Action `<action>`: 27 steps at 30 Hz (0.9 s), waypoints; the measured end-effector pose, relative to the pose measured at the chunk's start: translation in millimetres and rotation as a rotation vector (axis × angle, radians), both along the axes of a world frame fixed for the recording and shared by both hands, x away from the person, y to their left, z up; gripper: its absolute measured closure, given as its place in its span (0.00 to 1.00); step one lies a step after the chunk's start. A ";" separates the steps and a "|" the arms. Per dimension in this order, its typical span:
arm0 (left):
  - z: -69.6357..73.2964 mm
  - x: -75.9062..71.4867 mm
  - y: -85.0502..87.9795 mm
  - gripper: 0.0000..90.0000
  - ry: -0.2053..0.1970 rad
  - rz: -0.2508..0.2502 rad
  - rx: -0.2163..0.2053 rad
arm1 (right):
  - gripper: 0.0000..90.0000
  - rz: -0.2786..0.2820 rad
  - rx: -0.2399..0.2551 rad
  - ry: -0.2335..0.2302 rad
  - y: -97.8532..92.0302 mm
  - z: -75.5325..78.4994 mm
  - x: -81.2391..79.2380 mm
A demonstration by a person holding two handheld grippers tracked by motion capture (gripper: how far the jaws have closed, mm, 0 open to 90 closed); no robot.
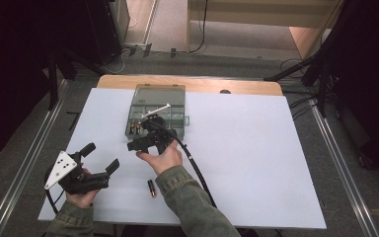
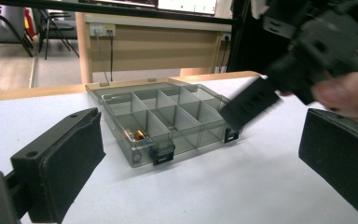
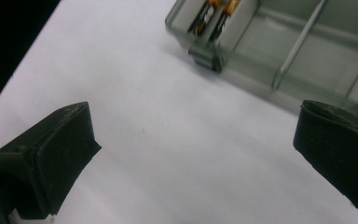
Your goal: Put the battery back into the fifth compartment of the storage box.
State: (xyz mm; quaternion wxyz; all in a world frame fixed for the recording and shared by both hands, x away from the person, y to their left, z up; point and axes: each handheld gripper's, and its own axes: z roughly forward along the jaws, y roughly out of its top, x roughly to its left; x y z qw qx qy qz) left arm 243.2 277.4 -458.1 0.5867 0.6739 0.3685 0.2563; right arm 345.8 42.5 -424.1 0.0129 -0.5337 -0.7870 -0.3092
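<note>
Right tool (image 1: 145, 140) blurred, hiding organizer box (image 1: 170, 91) front

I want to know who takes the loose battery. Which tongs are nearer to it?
The right tongs look slightly nearer: they hover just beyond the battery, near the compartment box. The left tongs are off to its left.

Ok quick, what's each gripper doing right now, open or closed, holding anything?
Left gripper: open, holding nothing, low over the table's left side.
Right gripper: open, holding nothing, at the near edge of the compartment box.
</note>
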 end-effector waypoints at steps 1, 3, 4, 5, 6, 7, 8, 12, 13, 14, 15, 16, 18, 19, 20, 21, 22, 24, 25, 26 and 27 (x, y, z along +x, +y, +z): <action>0.1 -0.1 0.1 0.00 -0.001 0.002 -0.001 | 0.00 0.006 -0.009 0.004 -1.0 -0.5 -4.1; 0.3 -0.3 0.6 0.00 -0.002 0.004 -0.002 | 0.00 0.031 -0.024 0.007 -2.3 -2.8 -12.6; 0.3 -0.2 0.7 0.00 -0.002 0.005 -0.002 | 0.00 0.036 -0.038 0.005 -2.7 -4.2 -17.6; 0.3 -0.2 0.7 0.00 -0.001 0.006 -0.004 | 0.00 0.038 -0.048 -0.001 -3.6 -6.1 -23.7; 0.4 -0.2 0.9 0.00 -0.002 0.006 -0.004 | 0.00 0.044 -0.056 -0.003 -4.5 -8.6 -30.3; 0.5 -0.2 1.0 0.00 -0.003 0.006 -0.004 | 0.00 0.054 -0.068 0.000 -5.1 -12.1 -36.6; 0.5 -0.1 1.0 0.00 -0.002 0.006 -0.004 | 0.00 0.063 -0.080 0.006 -5.7 -15.7 -42.5; 0.7 -0.5 0.4 0.00 -0.004 0.006 -0.002 | 0.00 0.086 -0.143 0.010 -7.4 -27.0 -63.2; 0.7 -0.4 0.2 0.00 -0.003 0.005 -0.002 | 0.00 0.090 -0.153 0.011 -7.5 -28.4 -66.2; 0.6 -0.3 0.3 0.00 -0.003 0.004 0.001 | 0.00 0.095 -0.166 0.012 -7.5 -30.4 -69.6; 0.6 -0.1 0.4 0.00 -0.003 0.004 -0.001 | 0.00 0.100 -0.178 0.016 -7.5 -32.2 -72.6; 0.6 -0.1 0.5 0.00 -0.003 0.006 -0.003 | 0.00 0.105 -0.192 0.019 -7.5 -34.0 -75.8; 0.8 -0.2 1.1 0.00 -0.003 0.007 -0.002 | 0.00 0.114 -0.218 0.015 -7.2 -36.1 -80.1; 0.8 -0.2 1.1 0.00 -0.004 0.007 -0.002 | 0.00 0.116 -0.234 0.013 -6.7 -36.3 -82.7; 0.8 -0.2 1.1 0.00 -0.004 0.007 -0.002 | 0.00 0.120 -0.246 0.009 -6.0 -36.4 -84.6; 0.7 -0.1 1.0 0.00 -0.003 0.006 -0.001 | 0.00 0.124 -0.260 0.004 -4.9 -36.4 -87.8; 0.7 -0.1 0.9 0.00 -0.003 0.006 -0.002 | 0.00 0.131 -0.267 0.005 -4.1 -36.6 -90.2; 0.6 -0.1 0.5 0.00 -0.003 0.006 -0.002 | 0.02 0.153 -0.276 0.009 -1.8 -38.0 -94.5; 0.6 0.0 0.5 0.00 -0.003 0.005 -0.002 | 0.03 0.156 -0.279 0.014 -0.6 -38.6 -96.0; 0.6 0.0 0.6 0.00 -0.003 0.005 -0.002 | 0.04 0.162 -0.285 0.018 0.7 -39.6 -97.7; 0.7 -0.1 0.8 0.00 -0.004 0.006 -0.001 | 0.05 0.168 -0.291 0.014 1.6 -41.2 -98.7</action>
